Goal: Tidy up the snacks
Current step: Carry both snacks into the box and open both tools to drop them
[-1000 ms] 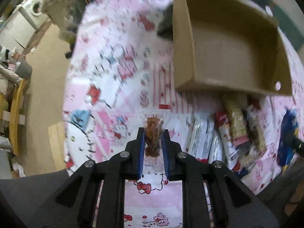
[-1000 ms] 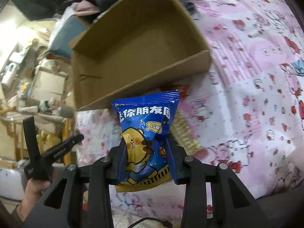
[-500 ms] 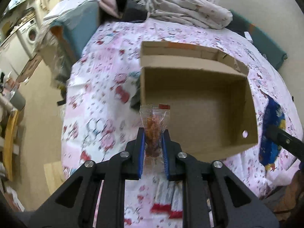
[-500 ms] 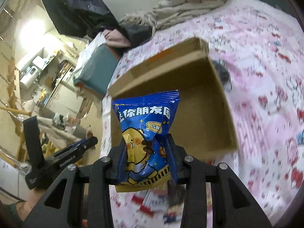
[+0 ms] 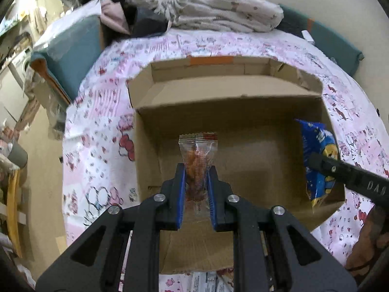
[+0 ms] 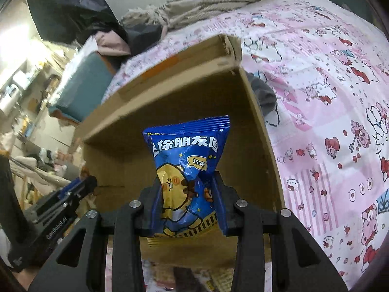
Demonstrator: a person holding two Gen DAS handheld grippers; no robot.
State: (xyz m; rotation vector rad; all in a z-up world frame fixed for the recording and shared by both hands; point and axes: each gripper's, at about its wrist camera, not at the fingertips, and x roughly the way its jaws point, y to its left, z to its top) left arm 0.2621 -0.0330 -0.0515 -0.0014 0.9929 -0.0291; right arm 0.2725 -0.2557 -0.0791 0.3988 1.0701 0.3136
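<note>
An open cardboard box [image 5: 243, 102] lies on a pink cartoon-print bedsheet [image 5: 97, 121]; its inside shows bare brown card. My left gripper [image 5: 195, 170] is shut on a small clear packet of brown snack [image 5: 198, 150] and hangs over the box's near left part. My right gripper [image 6: 188, 182] is shut on a blue snack bag with a yellow cartoon figure [image 6: 187, 160] and hangs over the same box [image 6: 175, 92]. In the left wrist view that blue bag [image 5: 318, 160] shows at the box's right wall, held by the right gripper's dark finger [image 5: 340, 170].
Several wrapped snack bars [image 5: 209, 279] lie on the sheet just in front of the box. Crumpled bedding and clothes [image 5: 218, 12] are piled at the far end of the bed. A teal cushion [image 5: 70, 53] and a cluttered room floor lie to the left.
Both grippers have travelled from in front of the box, above the snack bars, to over its open inside. Each has kept hold of its packet.
</note>
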